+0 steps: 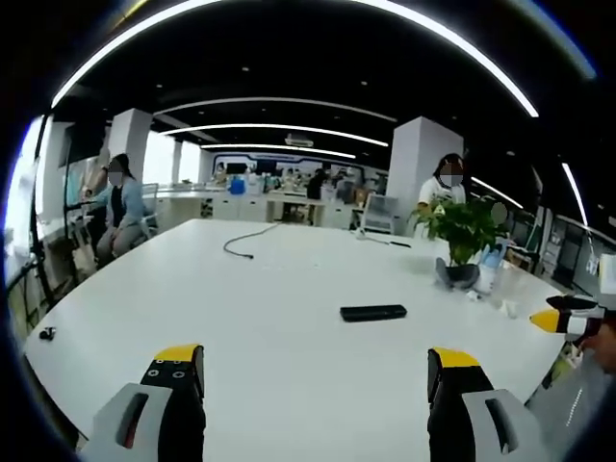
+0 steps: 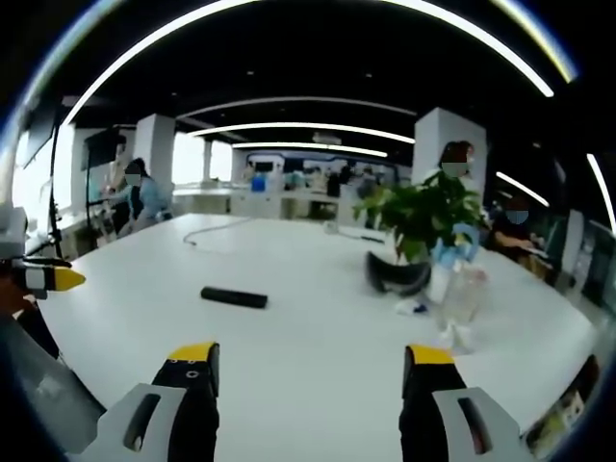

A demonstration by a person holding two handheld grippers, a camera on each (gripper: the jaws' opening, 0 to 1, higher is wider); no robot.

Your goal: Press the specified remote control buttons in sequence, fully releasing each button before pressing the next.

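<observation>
Where the left gripper view begins, the left gripper holds its 2 yellow-tipped jaws spread wide with nothing between them, above the white table. Beyond the jaws, the black remote lies flat on the table, well apart from both tips and a little right of the gap's middle. At the right edge of this view the right gripper's yellow tip comes in, off to the side of the remote. Farther back stand a potted plant and a clear bottle just beside it, and a dark cable curls across the far tabletop. In the right gripper view the right gripper is likewise spread wide and empty over the table. The remote lies ahead and left of the gap, touching neither jaw. The plant sits farther right, with 1 bottle nearer than it. The left gripper's yellow tip shows at the left edge. People sit and stand beyond the table's far side.
</observation>
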